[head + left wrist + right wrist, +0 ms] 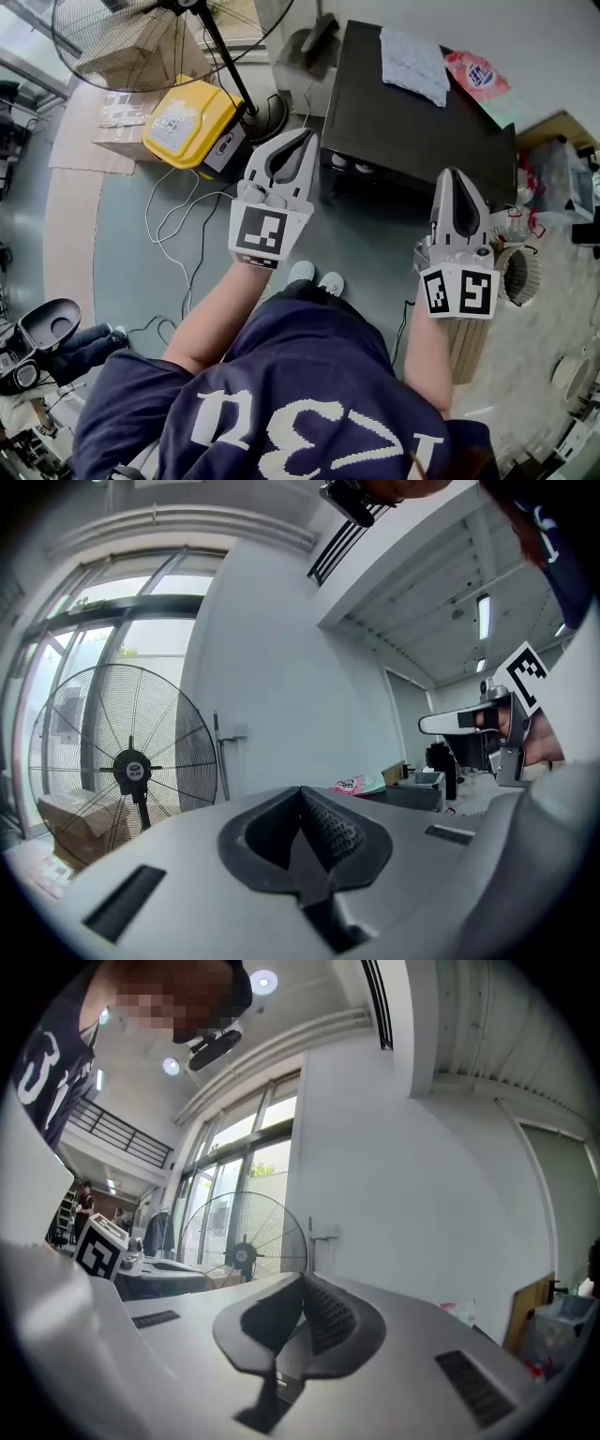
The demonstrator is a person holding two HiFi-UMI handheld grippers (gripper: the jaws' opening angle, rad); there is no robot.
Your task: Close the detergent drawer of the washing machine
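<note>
no washing machine or detergent drawer shows in any view, so i can't tell which way it lies or which hand is nearer. ahead stand a big fan (127,766) and a dark table (422,131). the left gripper (302,139) and right gripper (452,176) point level, jaws pressed together, holding nothing.

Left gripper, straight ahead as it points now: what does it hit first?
Nothing close. The left gripper, jaws shut and empty, points between the fan and the dark table at the white wall. That wall is probably first, though depth is unclear.
</note>
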